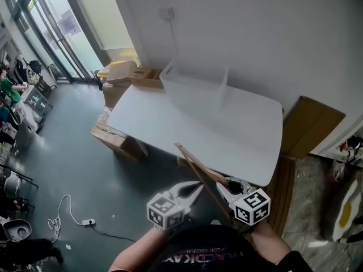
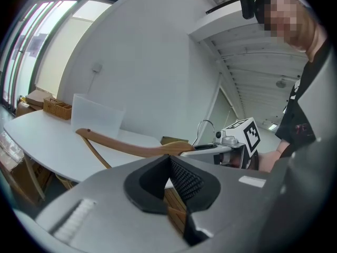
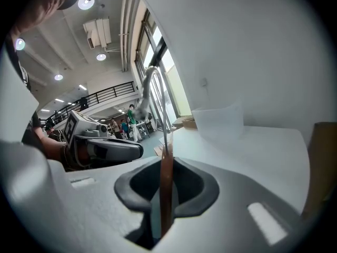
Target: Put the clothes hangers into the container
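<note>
A wooden clothes hanger (image 1: 195,166) with a metal hook (image 3: 152,88) hangs over the near edge of the white table (image 1: 170,123). My right gripper (image 1: 222,188) is shut on it, and its wood runs between the pads (image 3: 166,194). My left gripper (image 1: 197,188) sits just left of the hanger, shut with nothing in it (image 2: 169,162). In the left gripper view the hanger's curved arm (image 2: 121,145) reaches out from the right gripper (image 2: 210,149) over the table. The translucent white container (image 1: 193,86) stands at the table's far edge, apart from both grippers.
Cardboard boxes (image 1: 116,140) lie on the floor under the table's left side, and more (image 1: 127,72) stand by the far wall. A flat cardboard piece (image 1: 309,126) leans at the right. A cable with a power strip (image 1: 85,222) lies on the floor.
</note>
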`<action>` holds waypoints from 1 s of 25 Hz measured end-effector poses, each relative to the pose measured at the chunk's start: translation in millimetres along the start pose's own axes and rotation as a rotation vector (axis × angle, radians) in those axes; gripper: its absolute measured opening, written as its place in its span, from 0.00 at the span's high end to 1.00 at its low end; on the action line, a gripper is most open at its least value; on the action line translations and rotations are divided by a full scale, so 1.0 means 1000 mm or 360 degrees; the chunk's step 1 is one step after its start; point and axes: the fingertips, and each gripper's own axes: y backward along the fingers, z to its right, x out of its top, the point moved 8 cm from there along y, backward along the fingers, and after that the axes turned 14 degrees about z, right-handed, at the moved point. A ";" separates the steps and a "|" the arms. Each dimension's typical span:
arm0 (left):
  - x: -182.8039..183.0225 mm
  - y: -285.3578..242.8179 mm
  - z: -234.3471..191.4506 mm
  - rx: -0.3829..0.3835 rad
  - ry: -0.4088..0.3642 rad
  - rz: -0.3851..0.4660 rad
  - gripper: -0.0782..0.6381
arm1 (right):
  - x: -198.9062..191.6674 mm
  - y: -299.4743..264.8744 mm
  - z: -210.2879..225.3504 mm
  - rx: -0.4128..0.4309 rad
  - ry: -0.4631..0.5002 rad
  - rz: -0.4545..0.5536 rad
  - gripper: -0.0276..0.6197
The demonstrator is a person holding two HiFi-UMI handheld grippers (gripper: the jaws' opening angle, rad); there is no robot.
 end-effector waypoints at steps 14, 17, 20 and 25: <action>0.024 0.017 -0.075 -0.0122 0.0059 0.0039 0.88 | 0.021 -0.069 -0.023 -0.0117 0.0114 -0.0033 0.87; 0.029 0.017 -0.092 -0.0156 0.0061 0.0035 0.88 | 0.023 -0.085 -0.026 -0.0146 0.0132 -0.0029 0.87; 0.035 0.021 -0.108 -0.0180 0.0067 0.0032 0.88 | 0.025 -0.100 -0.029 -0.0180 0.0136 -0.0032 0.87; 0.043 0.030 -0.140 -0.0214 0.0067 0.0036 0.88 | 0.028 -0.128 -0.036 -0.0234 0.0153 -0.0019 0.87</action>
